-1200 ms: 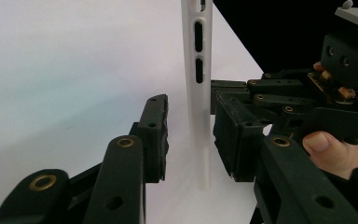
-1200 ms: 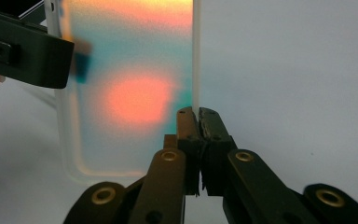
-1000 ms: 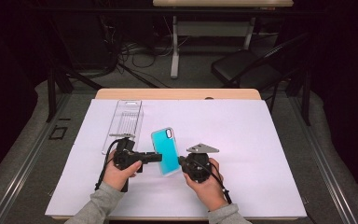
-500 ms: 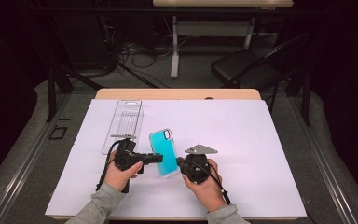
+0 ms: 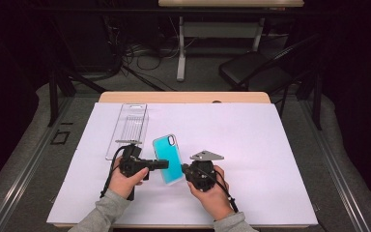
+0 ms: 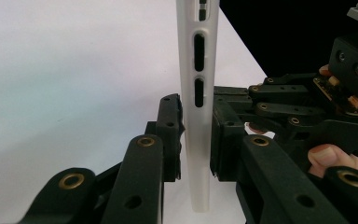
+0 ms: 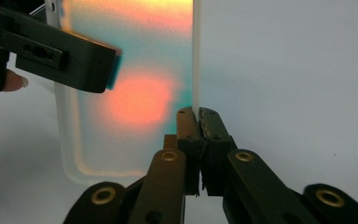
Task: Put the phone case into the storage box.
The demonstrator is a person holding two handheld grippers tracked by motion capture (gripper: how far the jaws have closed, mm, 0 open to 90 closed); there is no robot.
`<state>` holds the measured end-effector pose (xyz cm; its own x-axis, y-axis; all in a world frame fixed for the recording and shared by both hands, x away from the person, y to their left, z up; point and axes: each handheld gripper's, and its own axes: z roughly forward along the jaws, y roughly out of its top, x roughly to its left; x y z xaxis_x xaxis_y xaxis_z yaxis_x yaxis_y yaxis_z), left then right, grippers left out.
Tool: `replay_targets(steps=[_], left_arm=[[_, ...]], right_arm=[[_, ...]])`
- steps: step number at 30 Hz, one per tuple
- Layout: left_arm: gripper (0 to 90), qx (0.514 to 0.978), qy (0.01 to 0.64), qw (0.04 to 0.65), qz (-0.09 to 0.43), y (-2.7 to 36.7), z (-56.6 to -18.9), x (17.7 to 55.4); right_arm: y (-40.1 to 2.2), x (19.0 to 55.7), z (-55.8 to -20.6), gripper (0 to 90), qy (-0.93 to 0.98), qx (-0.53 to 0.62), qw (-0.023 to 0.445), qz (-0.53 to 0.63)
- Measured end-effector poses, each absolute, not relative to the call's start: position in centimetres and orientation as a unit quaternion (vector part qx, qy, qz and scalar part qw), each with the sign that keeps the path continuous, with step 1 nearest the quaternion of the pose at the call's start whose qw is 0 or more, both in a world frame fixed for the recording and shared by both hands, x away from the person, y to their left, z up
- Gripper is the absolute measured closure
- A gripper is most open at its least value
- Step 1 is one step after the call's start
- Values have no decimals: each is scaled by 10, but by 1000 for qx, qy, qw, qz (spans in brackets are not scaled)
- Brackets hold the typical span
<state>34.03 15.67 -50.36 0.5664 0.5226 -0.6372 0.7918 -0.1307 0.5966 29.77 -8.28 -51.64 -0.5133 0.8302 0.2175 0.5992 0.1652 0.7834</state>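
A turquoise phone case [image 5: 167, 153] with pale translucent sides is held on edge above the white table sheet [image 5: 270, 159]. My left gripper [image 5: 164, 164] comes in from the left. Its jaws have just been closing and both pads now press the case's side wall [image 6: 198, 116], by the button cut-outs. My right gripper [image 5: 184, 169] is shut on the opposite long edge of the case [image 7: 135, 93], its pads [image 7: 189, 128] pinching the thin rim. The left gripper's jaw [image 7: 65, 56] clamps the case's far side in the right gripper view.
A clear plastic packaging tray [image 5: 128, 126] lies flat on the sheet behind the left hand. The table's wooden back edge [image 5: 183, 96] lies beyond. A dark chair [image 5: 251, 72] and cables sit on the floor farther back. White sheet spreads to the right of the hands.
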Motion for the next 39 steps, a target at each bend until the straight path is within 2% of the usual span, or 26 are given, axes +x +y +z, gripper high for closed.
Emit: replay_targets(steps=[39], left_arm=[[811,720,471,483,-163,159,-505,341]], right_arm=[[-81,297,-518,880,753,474,131,437]])
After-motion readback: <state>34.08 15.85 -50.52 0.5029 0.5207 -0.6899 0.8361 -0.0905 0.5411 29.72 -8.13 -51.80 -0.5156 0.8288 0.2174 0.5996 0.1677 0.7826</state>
